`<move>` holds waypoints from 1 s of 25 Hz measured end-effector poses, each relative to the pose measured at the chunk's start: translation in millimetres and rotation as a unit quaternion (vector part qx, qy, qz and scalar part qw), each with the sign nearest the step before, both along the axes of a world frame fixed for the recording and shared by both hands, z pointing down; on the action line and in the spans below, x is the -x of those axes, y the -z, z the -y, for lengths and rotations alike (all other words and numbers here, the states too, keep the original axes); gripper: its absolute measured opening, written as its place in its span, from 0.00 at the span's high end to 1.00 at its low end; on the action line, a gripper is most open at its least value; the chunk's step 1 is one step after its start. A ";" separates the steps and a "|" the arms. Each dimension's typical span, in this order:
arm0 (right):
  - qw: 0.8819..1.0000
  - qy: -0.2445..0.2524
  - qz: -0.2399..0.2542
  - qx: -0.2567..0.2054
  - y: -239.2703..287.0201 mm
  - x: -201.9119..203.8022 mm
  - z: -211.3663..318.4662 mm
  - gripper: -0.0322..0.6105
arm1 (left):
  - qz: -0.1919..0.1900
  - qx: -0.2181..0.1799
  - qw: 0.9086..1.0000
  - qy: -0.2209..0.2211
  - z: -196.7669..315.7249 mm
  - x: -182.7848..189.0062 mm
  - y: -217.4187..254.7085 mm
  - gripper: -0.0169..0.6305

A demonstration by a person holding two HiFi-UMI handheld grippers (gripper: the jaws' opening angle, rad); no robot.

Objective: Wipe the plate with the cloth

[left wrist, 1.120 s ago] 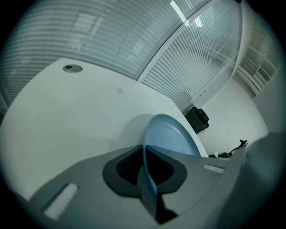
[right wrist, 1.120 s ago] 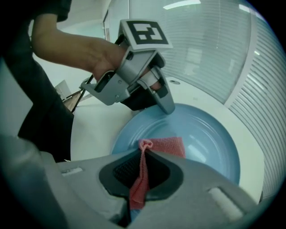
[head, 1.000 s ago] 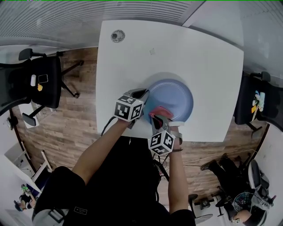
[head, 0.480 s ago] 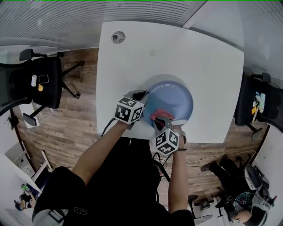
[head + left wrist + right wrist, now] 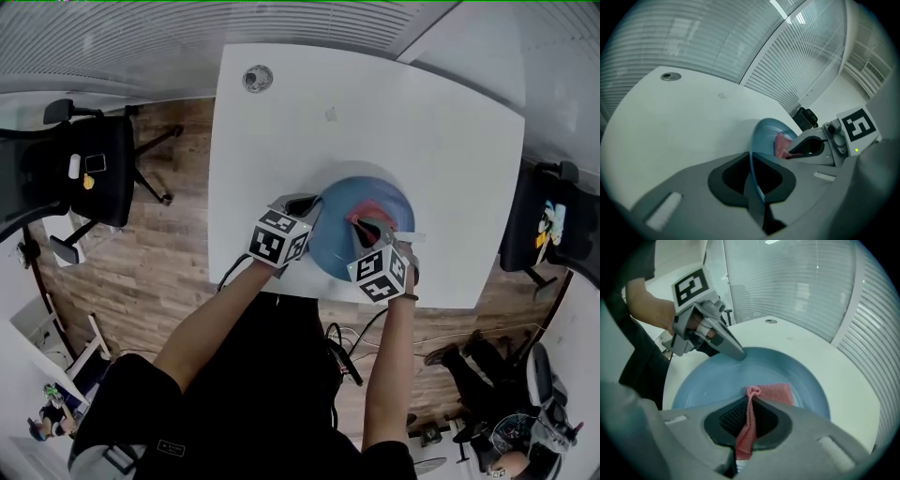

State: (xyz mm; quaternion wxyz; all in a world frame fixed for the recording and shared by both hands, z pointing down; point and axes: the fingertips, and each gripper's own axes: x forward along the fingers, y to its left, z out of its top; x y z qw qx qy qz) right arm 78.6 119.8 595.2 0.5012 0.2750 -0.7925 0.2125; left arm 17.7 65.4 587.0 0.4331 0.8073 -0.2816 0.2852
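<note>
Blue plate (image 5: pixel 339 236), rim pinched in left claw (image 5: pixel 314 208), sits near table (image 5: pixel 375 112) edge.

The blue plate (image 5: pixel 764 371) looks smooth and faintly glossy, the pink cloth (image 5: pixel 774 392) coarse-knit, the white table (image 5: pixel 375 112) matt

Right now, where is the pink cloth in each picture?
Head view: the pink cloth is right of the middle, on the blue plate.
Left gripper view: it is right of the middle, small, inside the plate.
Right gripper view: it is at the bottom middle, pinched in the right tongs, with its end spread on the plate.
Shared landmark: the blue plate, under the cloth in all three.
</note>
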 end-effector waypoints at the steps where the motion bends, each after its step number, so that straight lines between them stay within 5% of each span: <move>1: 1.000 -0.007 -0.008 -0.005 -0.2 -5.4 8.0 0.93 | -0.001 0.001 1.000 0.000 0.0 -0.2 -0.1 0.95; 13: 0.986 -0.054 -0.131 -0.083 -2.6 -58.2 54.1 0.93 | -0.002 -0.002 1.000 0.000 0.5 -1.2 1.4 0.95; 25: 0.992 -0.058 -0.087 -0.067 0.0 -42.1 11.0 0.93 | -0.004 0.004 1.000 0.013 0.9 0.4 0.1 0.95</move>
